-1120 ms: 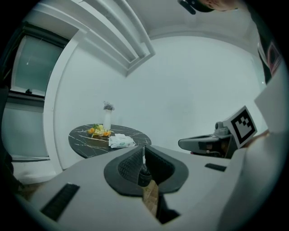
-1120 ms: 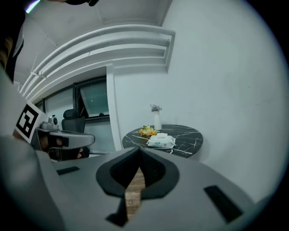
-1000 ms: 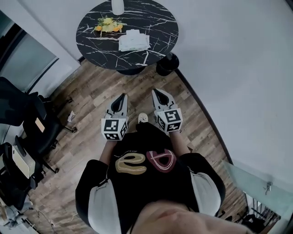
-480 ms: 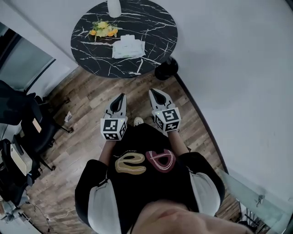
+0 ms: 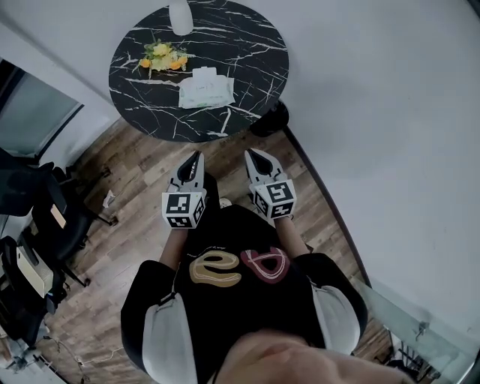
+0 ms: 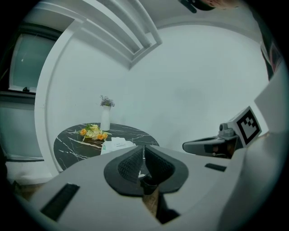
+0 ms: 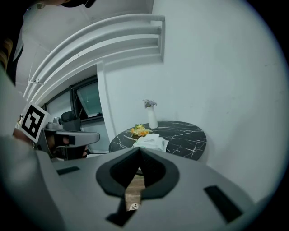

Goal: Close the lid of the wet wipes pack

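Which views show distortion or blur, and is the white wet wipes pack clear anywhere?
Head view: evenly lit, white wet wipes pack small but clear on the round black marble table. Left gripper view: fisheye curving, dark corners. Right gripper view: same curving, soft edges.

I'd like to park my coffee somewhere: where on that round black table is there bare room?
The table is bare on its right half, from the wipes pack out to the rim. A narrower strip runs along the near rim. The left back is crowded: flowers, white vase and pack sit close together.
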Demonstrator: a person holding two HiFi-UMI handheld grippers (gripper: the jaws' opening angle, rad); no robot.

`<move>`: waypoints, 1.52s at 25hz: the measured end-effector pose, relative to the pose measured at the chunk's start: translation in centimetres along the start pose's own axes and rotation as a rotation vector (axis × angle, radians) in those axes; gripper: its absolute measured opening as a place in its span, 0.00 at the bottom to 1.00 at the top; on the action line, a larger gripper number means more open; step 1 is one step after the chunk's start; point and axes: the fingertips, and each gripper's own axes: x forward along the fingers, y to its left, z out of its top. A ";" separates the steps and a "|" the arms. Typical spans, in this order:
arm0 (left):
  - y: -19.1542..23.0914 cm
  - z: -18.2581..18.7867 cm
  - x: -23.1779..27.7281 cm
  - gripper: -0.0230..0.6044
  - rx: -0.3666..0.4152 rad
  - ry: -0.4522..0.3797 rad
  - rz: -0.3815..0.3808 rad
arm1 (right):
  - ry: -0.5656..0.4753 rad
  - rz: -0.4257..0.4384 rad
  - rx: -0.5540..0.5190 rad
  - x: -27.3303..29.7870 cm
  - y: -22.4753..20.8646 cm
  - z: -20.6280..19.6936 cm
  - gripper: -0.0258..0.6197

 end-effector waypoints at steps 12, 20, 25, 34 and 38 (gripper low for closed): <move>7.1 3.2 7.2 0.08 0.000 0.011 -0.039 | 0.025 -0.060 0.020 7.8 -2.1 3.2 0.06; 12.5 3.7 11.9 0.08 0.003 0.067 -0.072 | 0.042 -0.093 0.060 14.1 -3.0 5.1 0.06; 14.9 3.7 14.3 0.08 0.017 0.111 -0.124 | 0.048 -0.144 0.073 17.5 -3.9 6.0 0.06; 17.1 2.0 17.1 0.08 0.008 0.214 -0.163 | 0.094 -0.099 0.170 21.9 -4.8 6.4 0.06; 17.4 1.1 18.3 0.08 0.001 0.247 -0.157 | 0.107 -0.070 0.160 23.8 -6.2 7.2 0.06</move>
